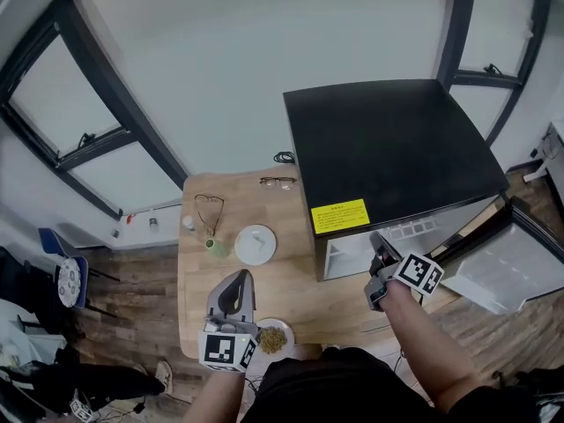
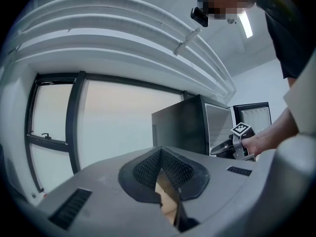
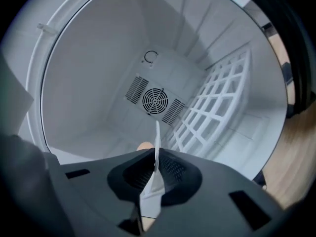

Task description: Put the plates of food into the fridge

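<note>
Now: one plate at the fridge mouth, one on the table

A thin white plate [image 3: 157, 132] shows edge-on in the right gripper view as a pale, smooth sliver pointing into the fridge's [image 1: 388, 139] open front. The right gripper [image 3: 156, 153] has its ribbed dark pads pinched nearly together on that rim. A second round white plate of food [image 1: 273, 337], heaped with a grainy yellow-green portion, sits on the table edge well apart from the fridge. The left gripper [image 1: 242, 280] is just beside it; its jaw tips meet with nothing held between them.

Past the held plate the fridge is a white, smooth-walled cavity with a round fan grille [image 3: 155, 100] on the back wall and a white wire shelf [image 3: 212, 107]. Outside it is a matt black box with a yellow label [image 1: 339, 216], its door [image 1: 520, 263] swung open.

The fridge stands on a light wooden table [image 1: 291, 289]. To the fridge's left lie a flat round white dish [image 1: 255, 243], a small green cup [image 1: 214, 247] and two pairs of glasses [image 1: 278, 181].
</note>
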### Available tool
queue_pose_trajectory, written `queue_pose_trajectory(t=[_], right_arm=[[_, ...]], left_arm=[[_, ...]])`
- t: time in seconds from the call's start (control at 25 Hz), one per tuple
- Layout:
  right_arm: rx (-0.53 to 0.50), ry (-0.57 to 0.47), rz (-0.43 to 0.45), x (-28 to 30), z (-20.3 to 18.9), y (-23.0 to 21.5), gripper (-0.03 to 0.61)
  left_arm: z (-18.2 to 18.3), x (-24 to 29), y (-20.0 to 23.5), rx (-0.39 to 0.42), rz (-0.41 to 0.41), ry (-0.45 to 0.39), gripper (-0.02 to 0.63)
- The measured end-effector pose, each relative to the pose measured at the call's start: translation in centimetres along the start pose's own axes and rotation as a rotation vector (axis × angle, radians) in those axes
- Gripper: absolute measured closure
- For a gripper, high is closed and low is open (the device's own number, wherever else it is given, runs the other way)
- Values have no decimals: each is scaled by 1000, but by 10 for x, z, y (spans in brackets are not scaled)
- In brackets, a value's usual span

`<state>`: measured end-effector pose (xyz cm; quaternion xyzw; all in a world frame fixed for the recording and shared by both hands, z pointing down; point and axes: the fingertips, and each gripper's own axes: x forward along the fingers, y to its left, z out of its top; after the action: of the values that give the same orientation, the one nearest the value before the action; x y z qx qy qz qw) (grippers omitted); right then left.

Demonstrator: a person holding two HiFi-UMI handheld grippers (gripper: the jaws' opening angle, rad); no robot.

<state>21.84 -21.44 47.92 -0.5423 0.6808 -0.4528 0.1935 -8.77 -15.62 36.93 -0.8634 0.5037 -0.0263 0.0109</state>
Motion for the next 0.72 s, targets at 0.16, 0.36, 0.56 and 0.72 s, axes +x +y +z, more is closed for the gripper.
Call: queue_pose_trajectory(t=[0.16, 0.36, 0.56, 0.72], right_arm=[[-165, 54, -92, 13, 8, -2, 534], [-348, 108, -196, 21, 17, -7, 506], [-504, 179, -303, 23, 13, -20, 446], [-663, 188, -334, 22, 18, -21, 413]], left_arm=[[-10, -5, 12, -26, 51, 16, 611], [-10, -3, 22, -38, 93, 13, 611], [-8, 1, 21, -54, 98, 17, 611], [-13, 1, 23, -48, 107, 26, 611]])
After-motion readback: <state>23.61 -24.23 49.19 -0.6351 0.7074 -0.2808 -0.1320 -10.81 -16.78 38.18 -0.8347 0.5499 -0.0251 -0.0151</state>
